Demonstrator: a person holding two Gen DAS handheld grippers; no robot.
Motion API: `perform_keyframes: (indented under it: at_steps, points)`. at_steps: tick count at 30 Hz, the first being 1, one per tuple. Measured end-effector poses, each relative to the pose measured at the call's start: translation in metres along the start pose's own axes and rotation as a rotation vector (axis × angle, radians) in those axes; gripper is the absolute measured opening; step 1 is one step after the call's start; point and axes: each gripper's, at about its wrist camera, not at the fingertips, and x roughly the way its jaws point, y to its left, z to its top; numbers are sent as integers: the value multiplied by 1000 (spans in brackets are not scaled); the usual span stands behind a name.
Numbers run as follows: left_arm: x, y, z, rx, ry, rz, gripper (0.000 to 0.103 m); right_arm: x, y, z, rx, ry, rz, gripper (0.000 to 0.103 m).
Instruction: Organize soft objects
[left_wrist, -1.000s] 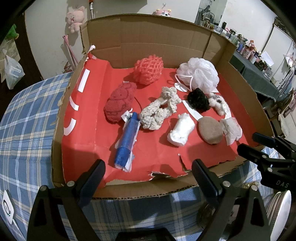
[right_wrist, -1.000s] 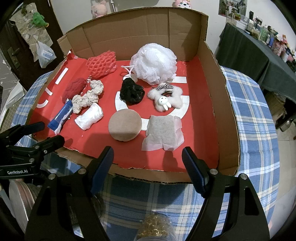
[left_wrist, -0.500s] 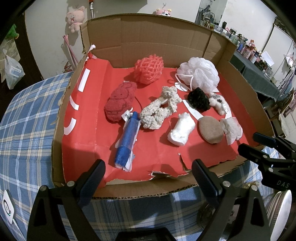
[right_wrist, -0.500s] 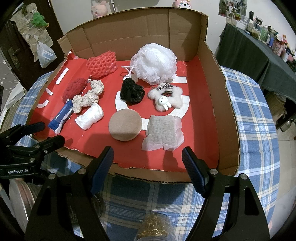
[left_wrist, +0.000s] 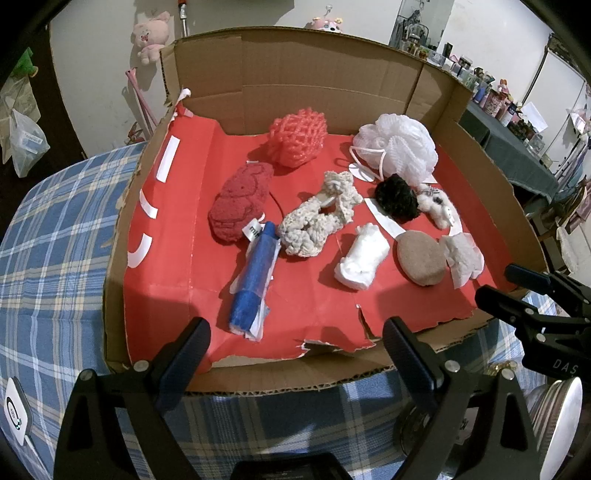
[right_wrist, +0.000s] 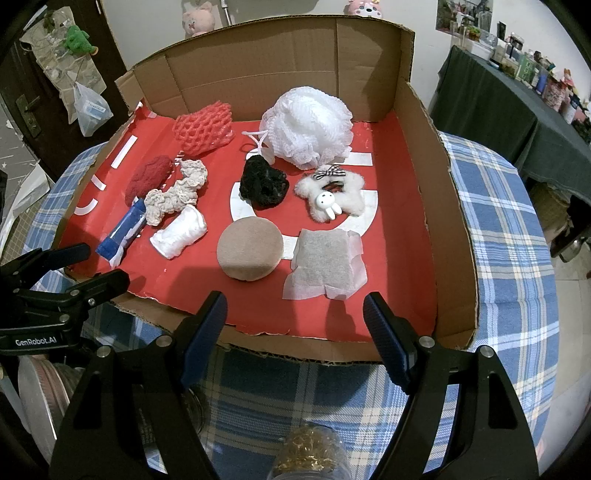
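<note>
Sharp, evenly lit fisheye views, soft shadows, strong edge bending, dark vignetted corners.

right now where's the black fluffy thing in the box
In the right wrist view the black fluffy thing lies mid-box on the red liner, just below the white mesh pouf, left of the bunny clip.

Lying in 1 cardboard box (right_wrist: 424, 206) are 10 soft things: 1 white bath pouf (right_wrist: 308, 127), 1 pink foam net (right_wrist: 204, 127), 1 red sponge (right_wrist: 147, 178), 1 cream crochet scrunchie (right_wrist: 175, 194), 1 blue roll (right_wrist: 122, 234), 1 white roll (right_wrist: 179, 236), 1 black scrunchie (right_wrist: 263, 184), 1 fluffy bunny clip (right_wrist: 330, 199), 1 tan round puff (right_wrist: 250, 253), 1 gauze pad (right_wrist: 324, 263).
</note>
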Motion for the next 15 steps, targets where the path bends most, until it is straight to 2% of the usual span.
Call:
perform_keyframes:
  at_steps: [10,15]
  points:
    - [1,0,-2,-4,6,17,96,0,1,1,-3,4,-3,76]
    - [-9,2,0,-11,-26,55,97,-5,-1,1,-5,-12,-7,76]
